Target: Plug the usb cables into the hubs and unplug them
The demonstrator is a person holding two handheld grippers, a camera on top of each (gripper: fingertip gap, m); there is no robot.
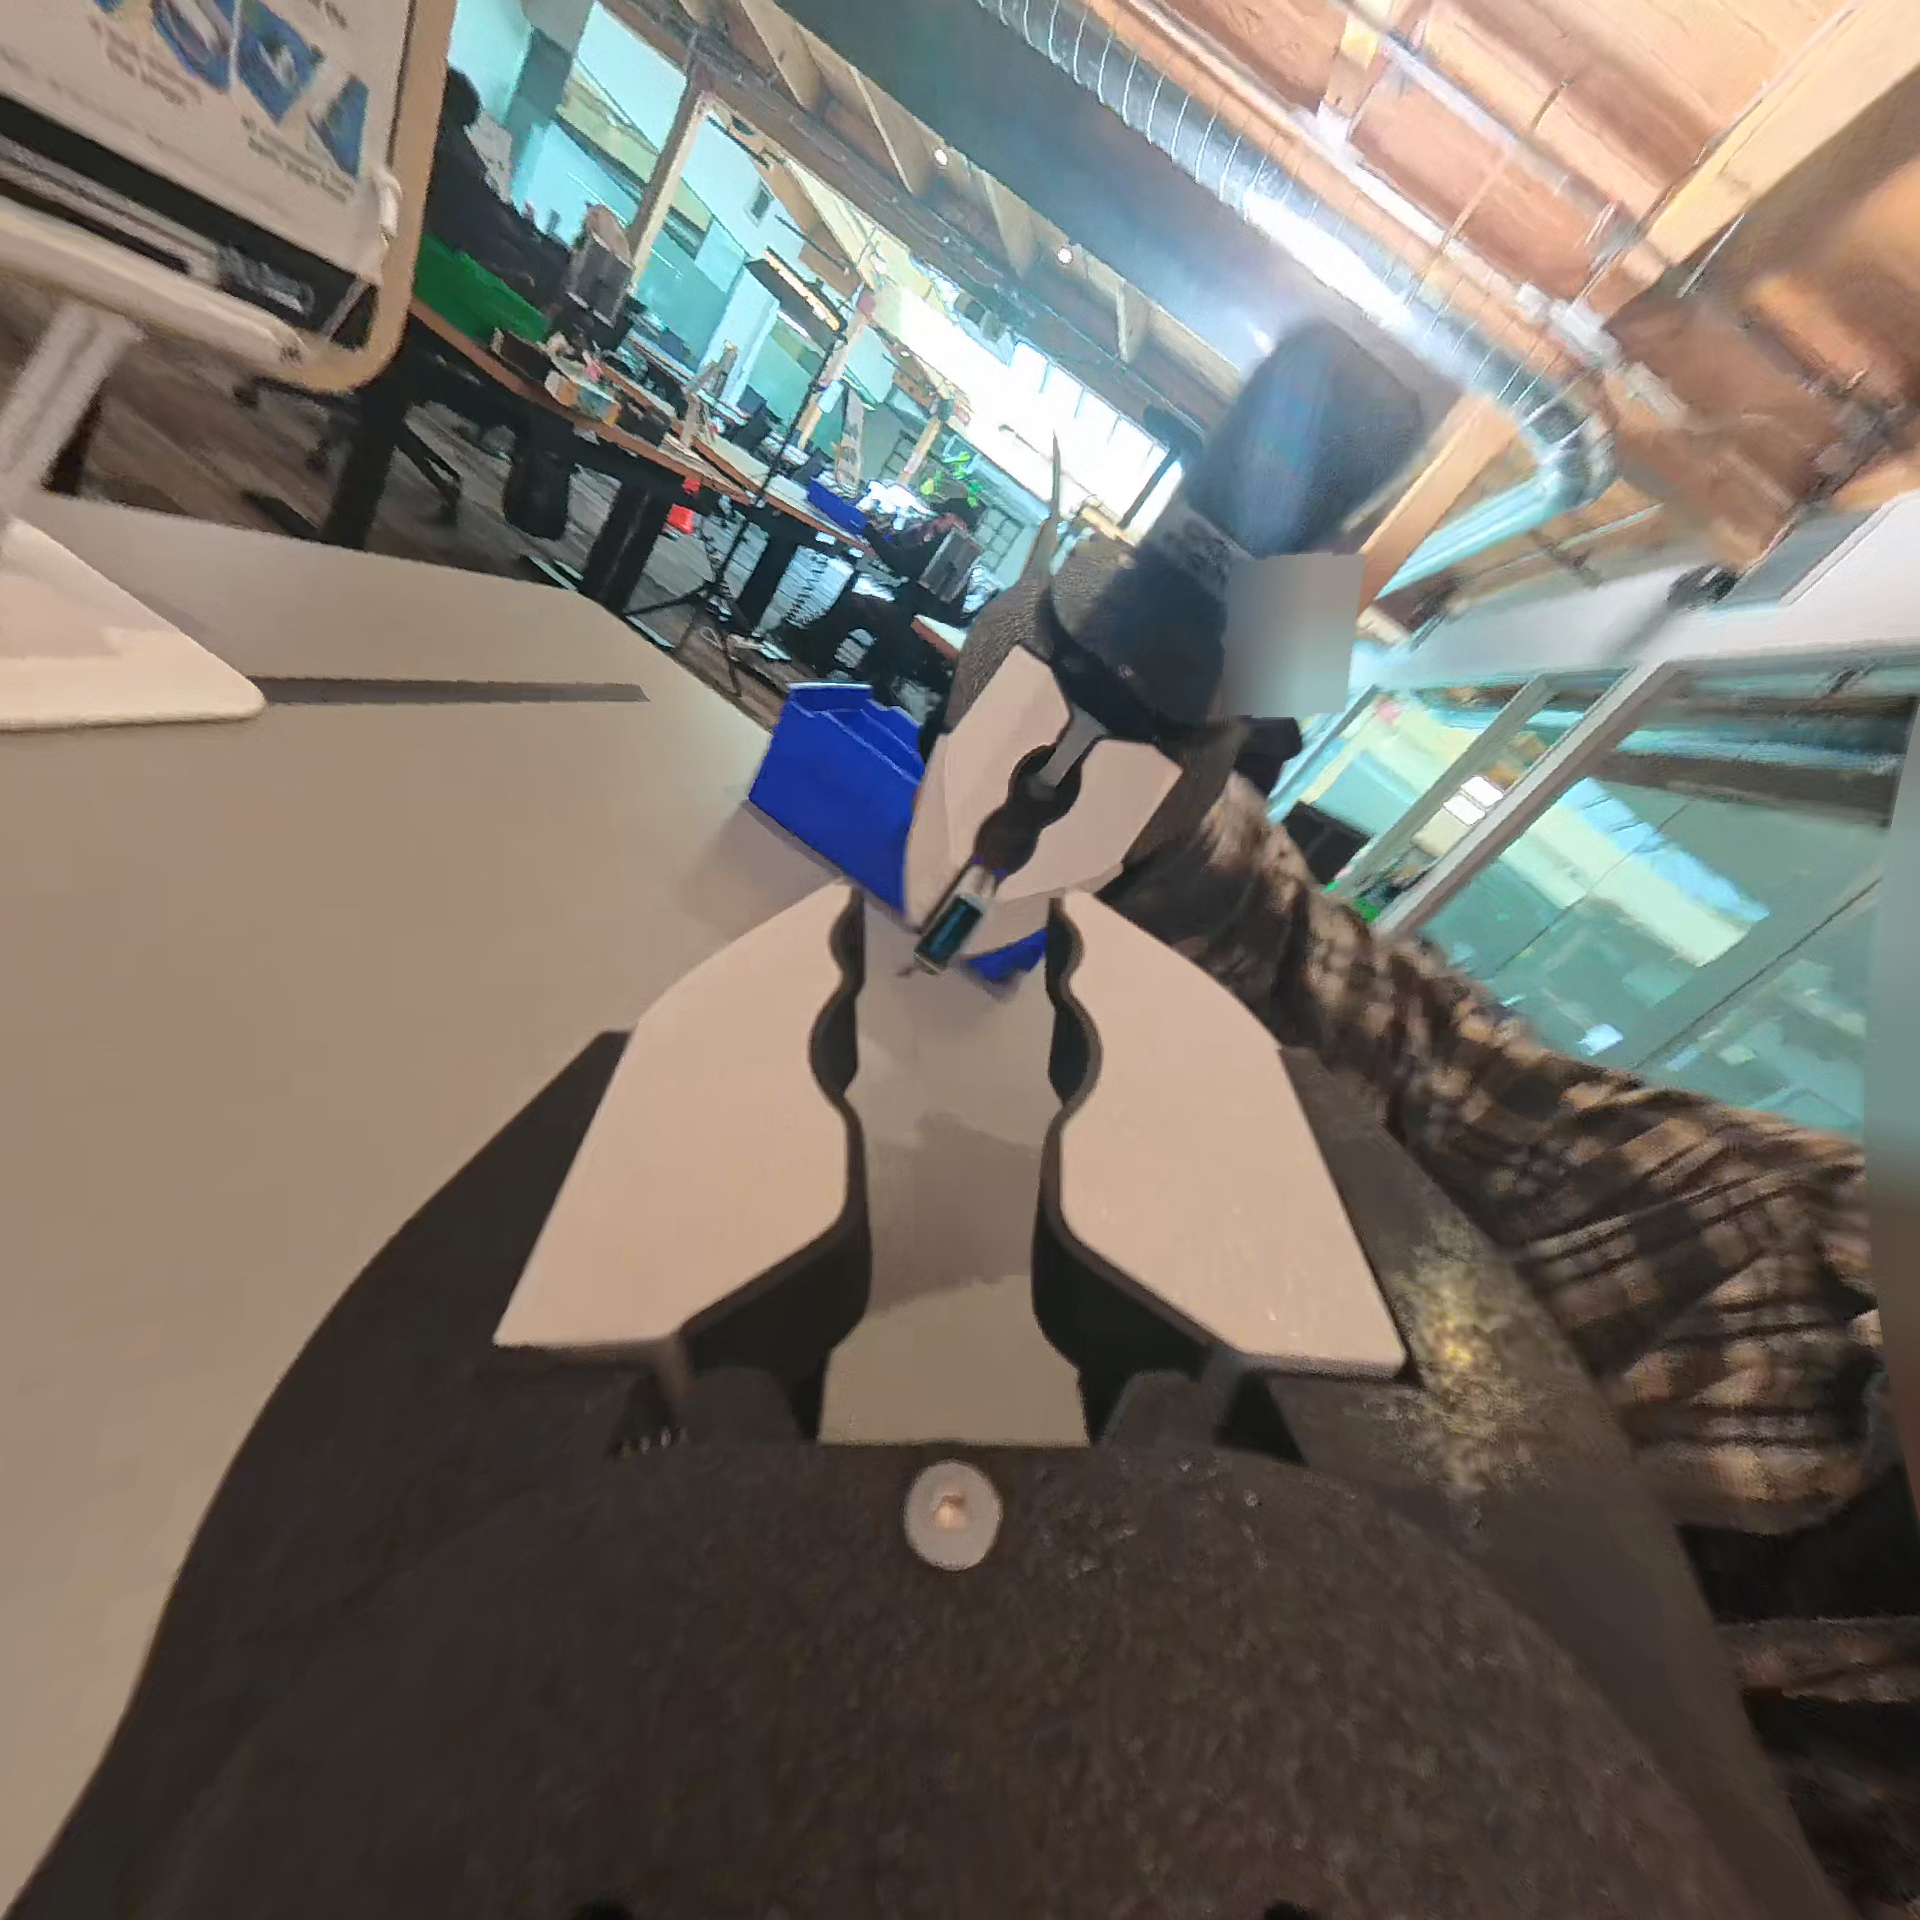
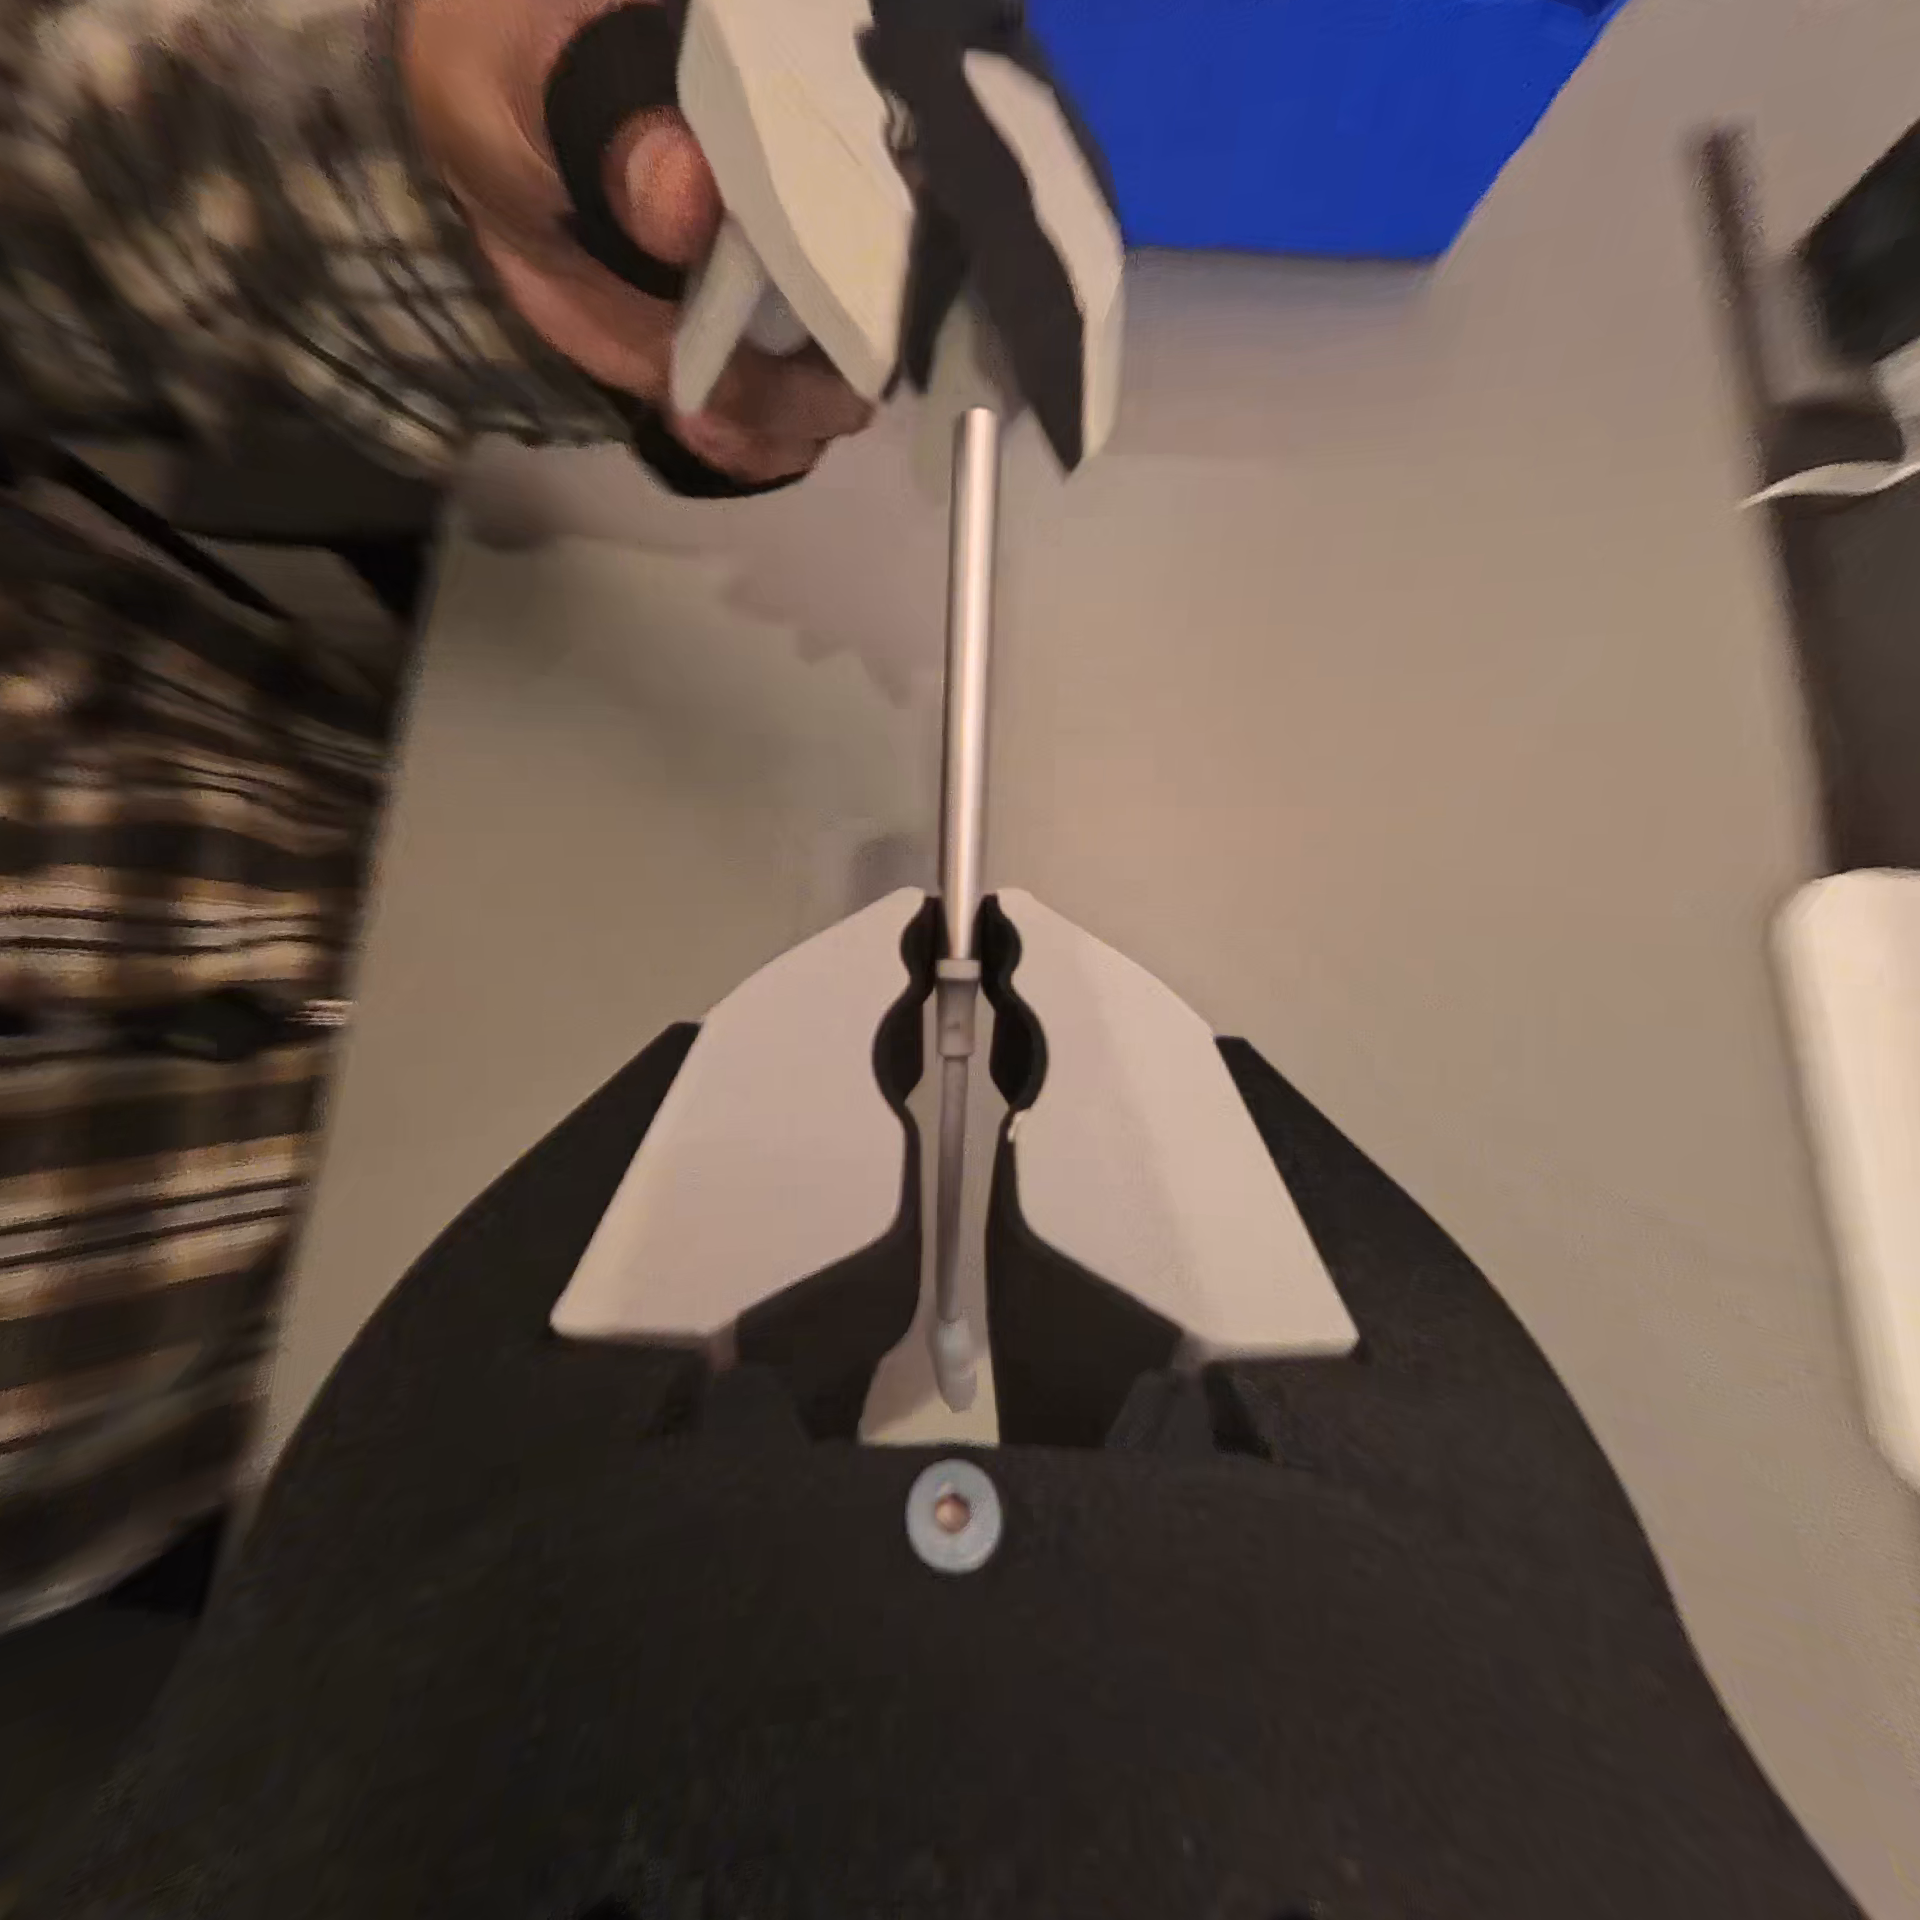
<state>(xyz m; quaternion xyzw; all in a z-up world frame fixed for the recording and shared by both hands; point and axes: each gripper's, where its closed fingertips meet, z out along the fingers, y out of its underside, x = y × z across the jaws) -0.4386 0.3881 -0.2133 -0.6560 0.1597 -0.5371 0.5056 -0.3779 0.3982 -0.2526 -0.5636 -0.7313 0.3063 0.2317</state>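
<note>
Left gripper [image 1: 951, 997]: jaws wide open, with nothing in them.
Right gripper [image 2: 961, 914]: jaws shut tight on one end of the hub [image 2: 966, 665].
Hub: a thin silver stick, seen from its edge. It is up in the air over the worktop [image 1: 416, 935] and reaches from the right jaws toward the left ones. Its far end has a blue slot and sits just at the tips of the open left jaws.
Cable: a short grey one trails back between the right jaws. It looks like the hub's own. I see no other cable to plug in.
Could go wrong: the hub is held by one end only, so a bump from the left jaws could tip or twist it. If the left jaws shut over the blue slot, they would block it.
Blur: the right view is smeared, so I can't tell if the tips touch the hub.
Edges: the worktop ends close by on the side of the hand [image 2: 582, 208] and checked sleeve [image 1: 1558, 1143]. A dropped hub could fall off there.
Room: a blue bin [image 1: 831, 790] stands just behind the grippers. The bare worktop below gives open space.
</note>
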